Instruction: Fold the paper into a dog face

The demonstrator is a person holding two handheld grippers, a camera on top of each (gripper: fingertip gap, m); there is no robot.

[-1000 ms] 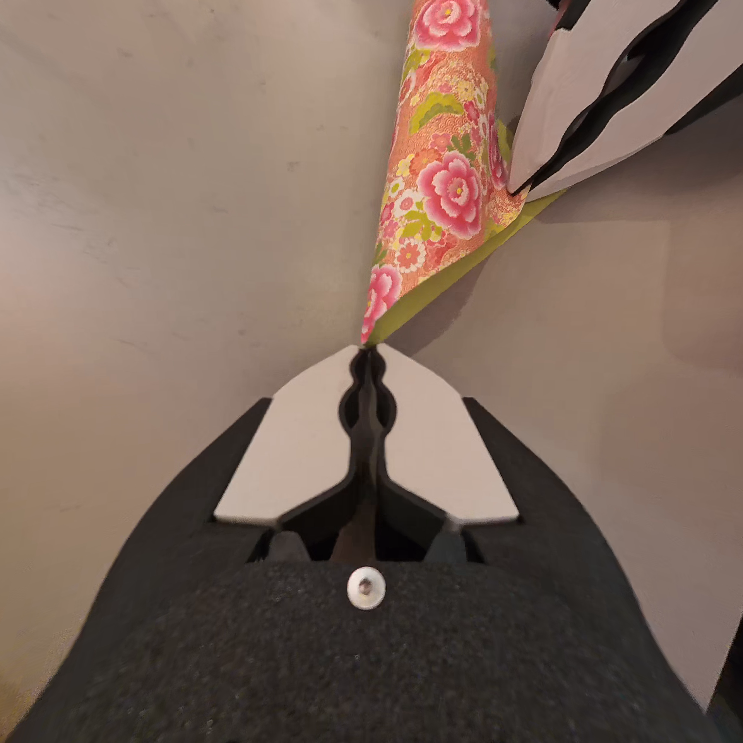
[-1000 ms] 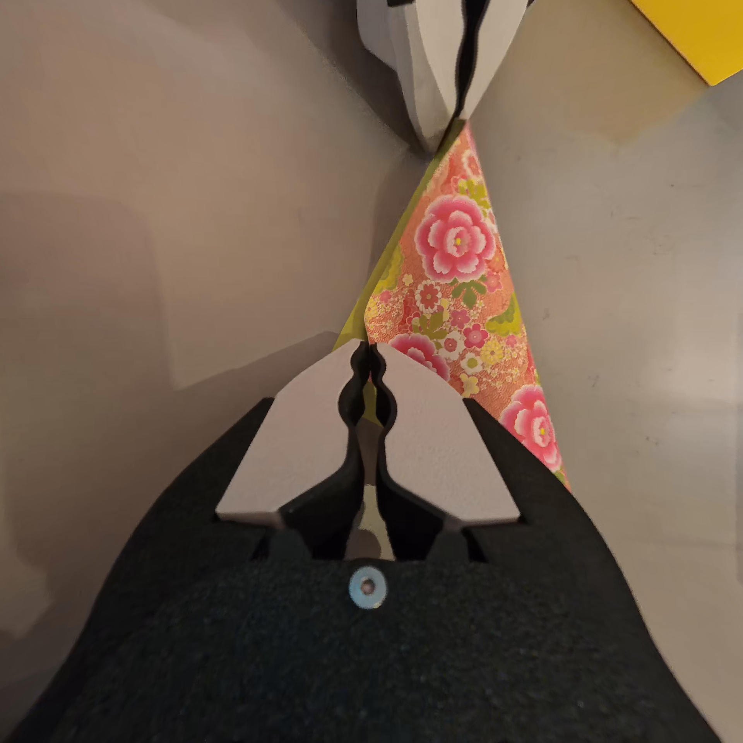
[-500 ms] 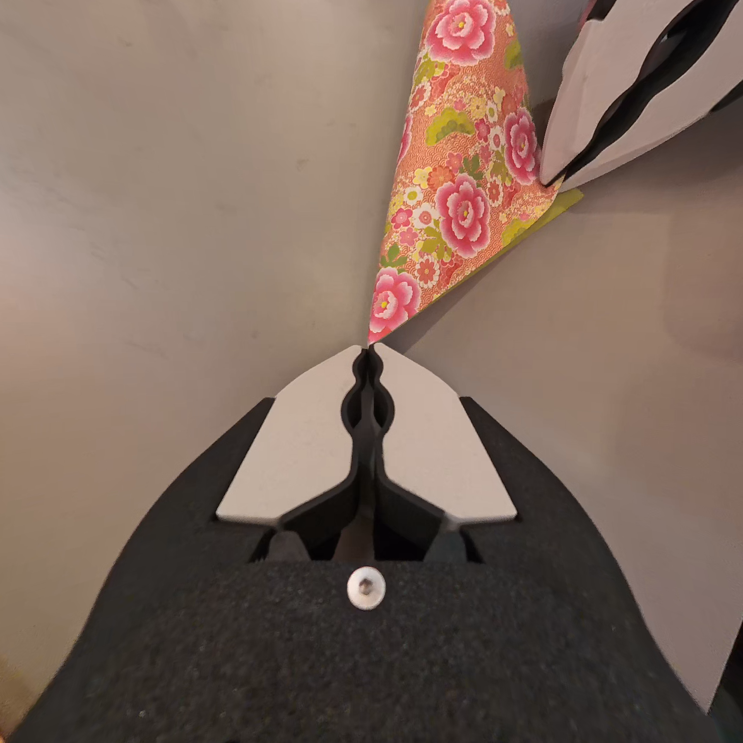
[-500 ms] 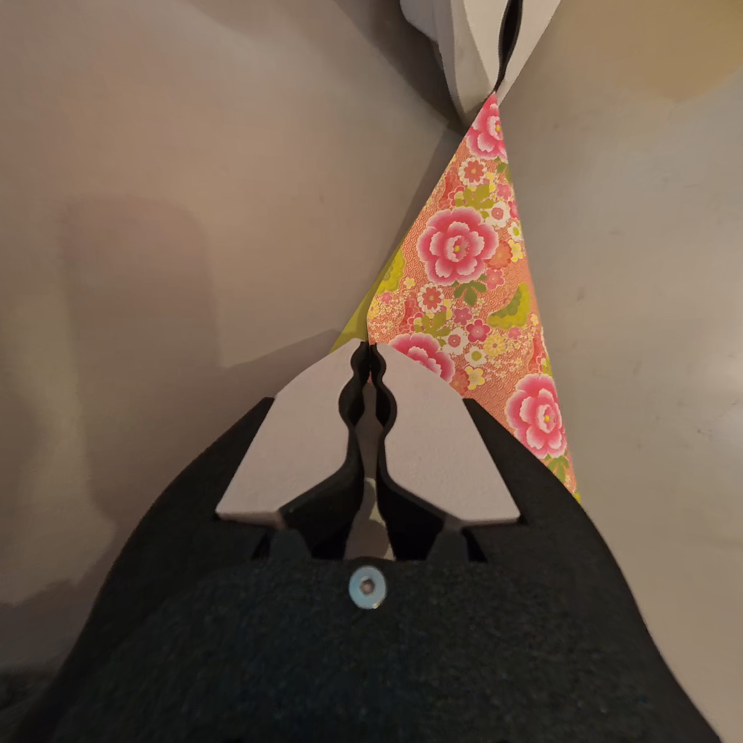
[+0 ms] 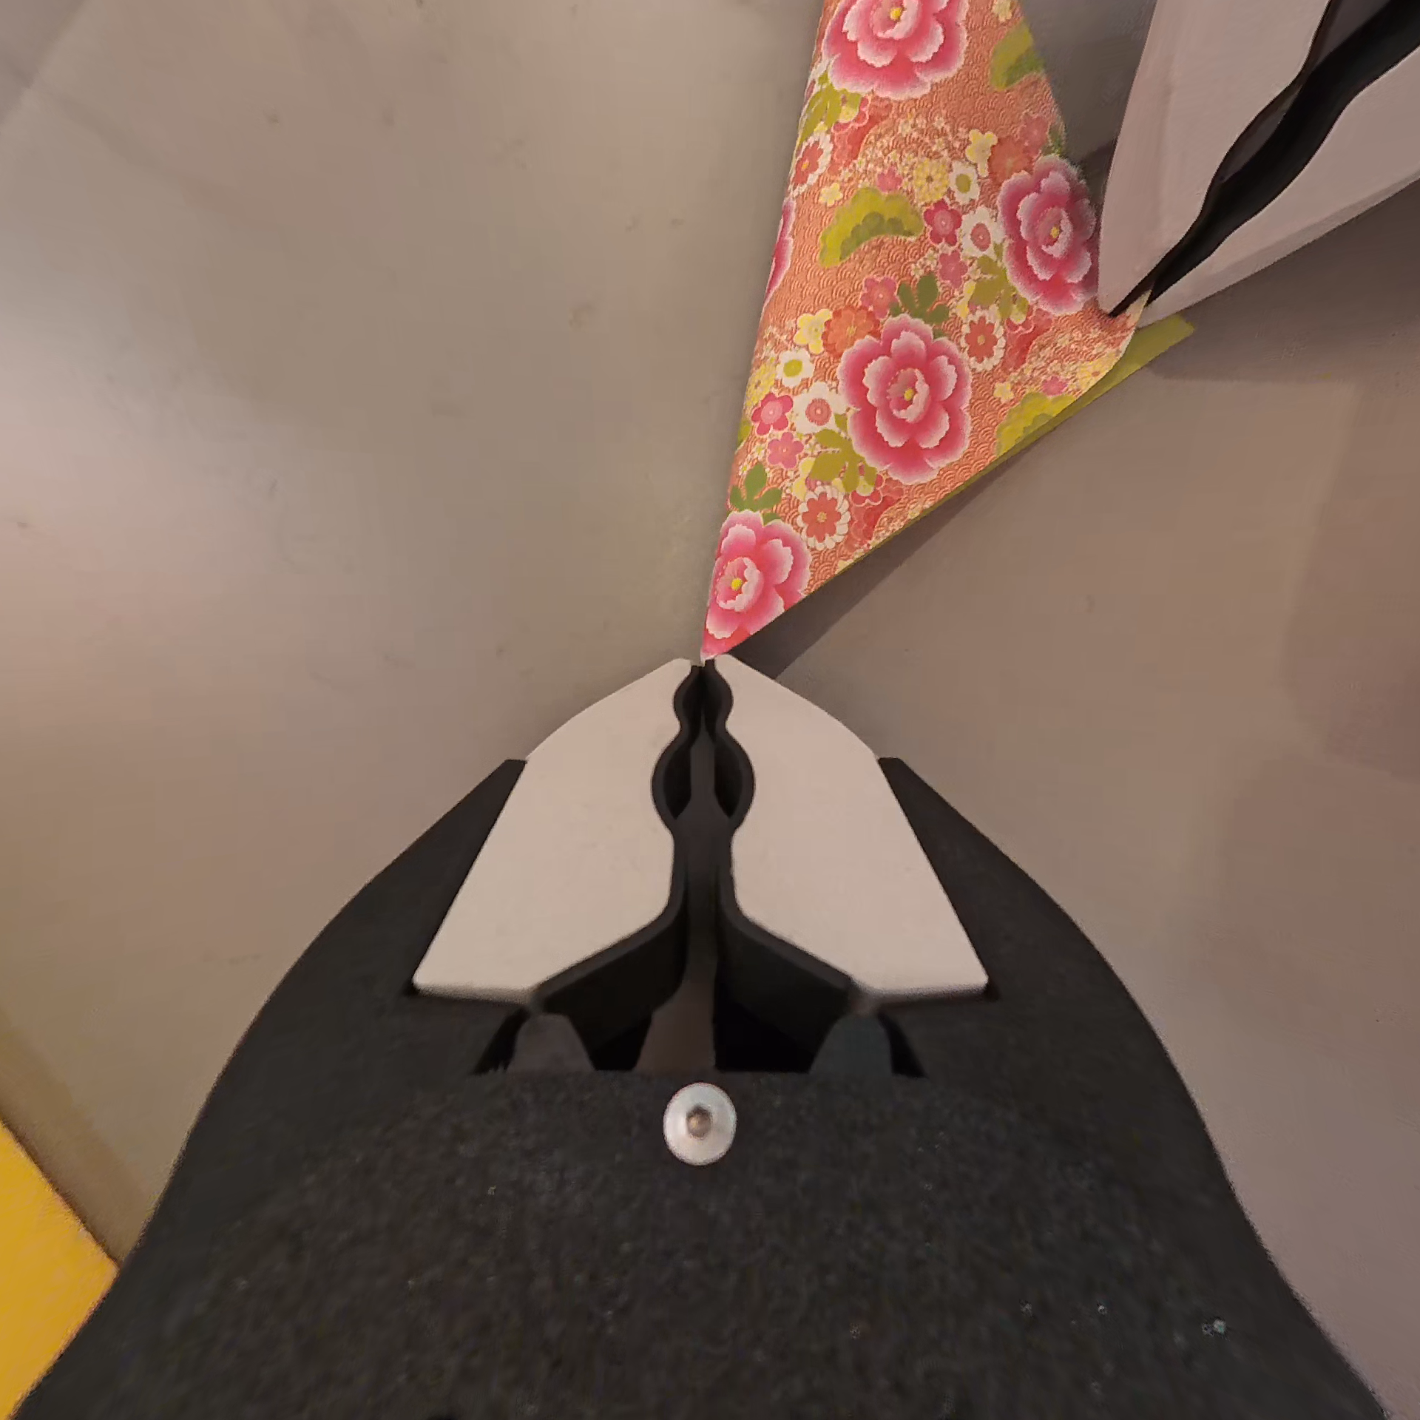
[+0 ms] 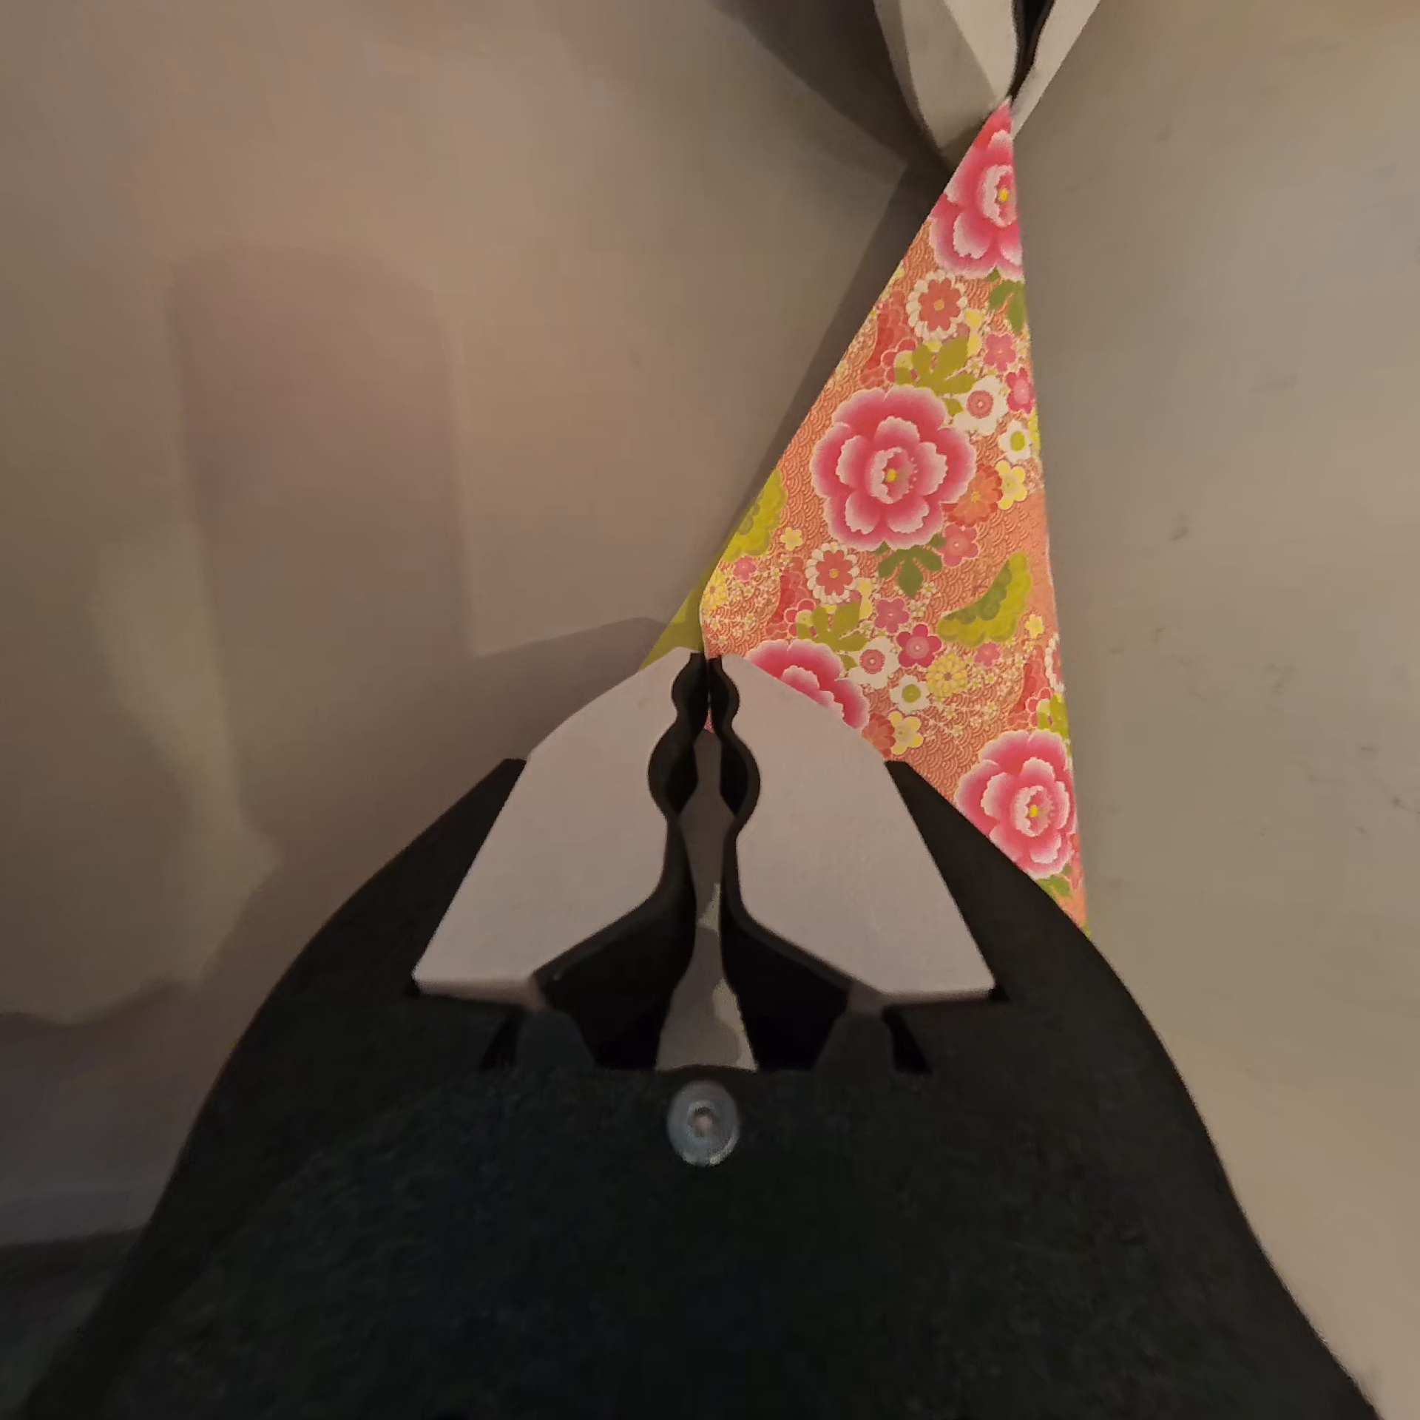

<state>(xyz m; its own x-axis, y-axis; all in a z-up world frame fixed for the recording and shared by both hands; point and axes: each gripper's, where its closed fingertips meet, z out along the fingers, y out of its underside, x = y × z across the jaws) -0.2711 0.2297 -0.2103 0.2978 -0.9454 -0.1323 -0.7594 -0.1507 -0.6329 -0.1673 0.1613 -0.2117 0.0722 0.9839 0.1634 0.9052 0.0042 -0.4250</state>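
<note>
The left gripper [image 5: 703, 667] pinches the tip of the floral paper [image 5: 907, 369]; the right gripper [image 6: 705, 662], jaws closed, clamps its corner at upper right.

- The folded flower-print paper triangle with a lime-green underside [image 5: 907, 369] lies on the flat grey table [image 5: 346, 384]
- The left gripper with pale fingers and black foam body [image 5: 704, 662] is at one sharp corner of the paper, tips pressed together on that corner
- The right gripper of the same build [image 6: 705, 659] is at another corner, its tips closed on the paper's edge
- In the left wrist view the right gripper [image 5: 1129, 307] sits at the upper right, beyond the paper
- In the right wrist view the left gripper [image 6: 1013, 107] is at the top, at the far corner
- A yellow flat thing [image 5: 38, 1260] lies at the lower left, well apart from the paper
</note>
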